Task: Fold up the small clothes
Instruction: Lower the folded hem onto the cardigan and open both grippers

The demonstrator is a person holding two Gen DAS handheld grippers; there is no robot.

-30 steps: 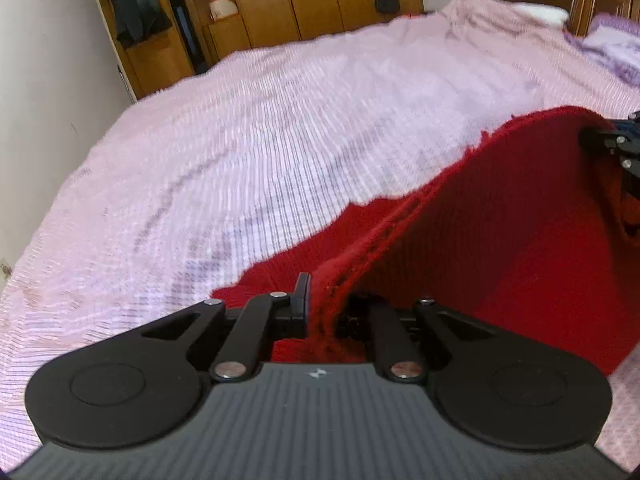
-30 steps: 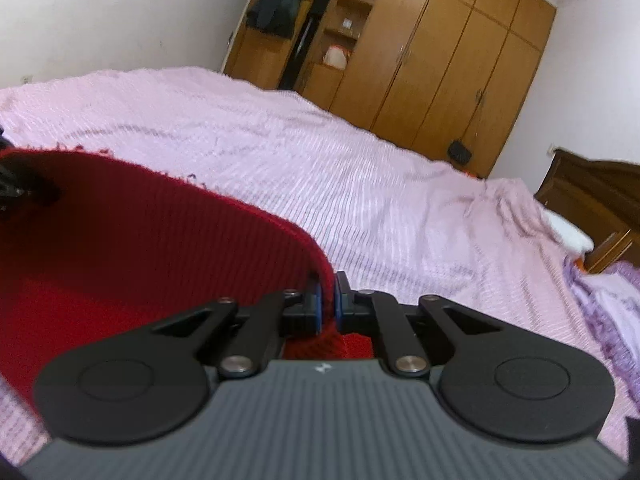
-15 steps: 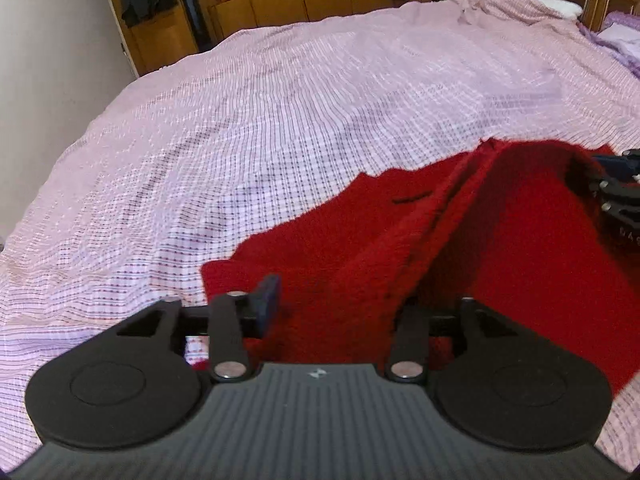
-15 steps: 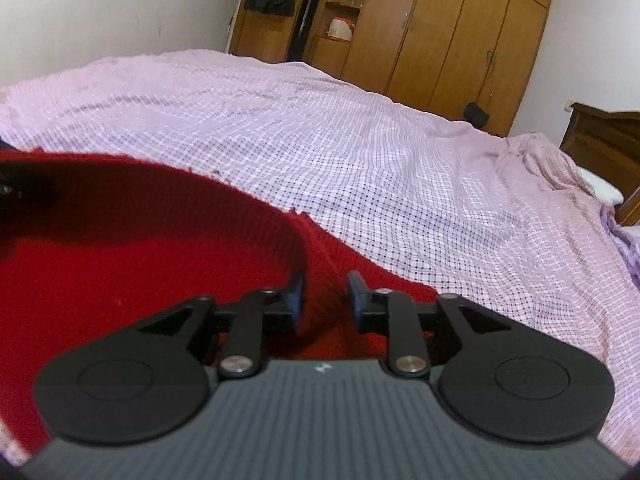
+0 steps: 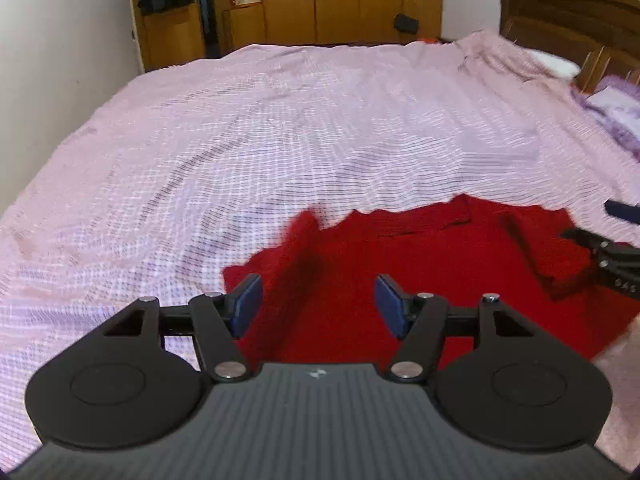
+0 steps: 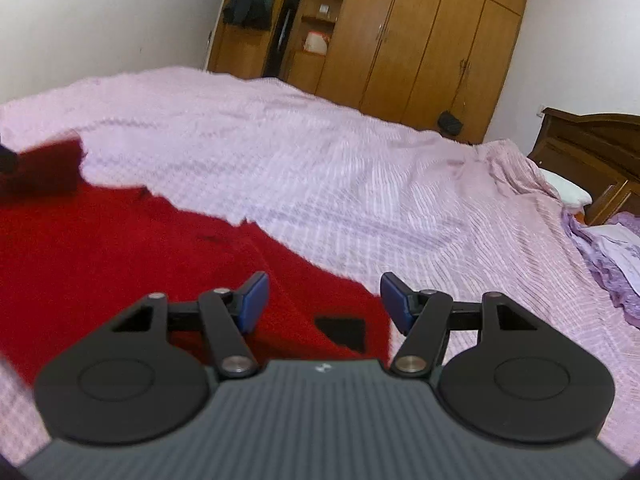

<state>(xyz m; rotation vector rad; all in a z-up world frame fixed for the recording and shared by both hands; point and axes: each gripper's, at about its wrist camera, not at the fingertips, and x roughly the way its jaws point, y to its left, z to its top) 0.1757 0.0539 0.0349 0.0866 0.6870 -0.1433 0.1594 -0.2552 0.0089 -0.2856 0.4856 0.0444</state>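
Observation:
A red knitted garment lies on the pink checked bedspread, folded over itself, with a raised fold on its left side and another on its right. My left gripper hovers over its near left part, jaws opening, nothing pressed between the blue pads. In the right wrist view the same red garment spreads to the left. My right gripper hangs above its near right corner, jaws opening and empty. The right gripper's tip shows at the right edge of the left wrist view.
The bedspread covers a wide bed. A wooden wardrobe stands beyond it, with dark clothes hanging at its left. A wooden headboard, a white pillow and purple bedding sit at the right.
Both grippers were shut on the lifted red garment's edge; both have opened and let it go. The garment has dropped flat onto the bed, and both grippers have drawn back from it.

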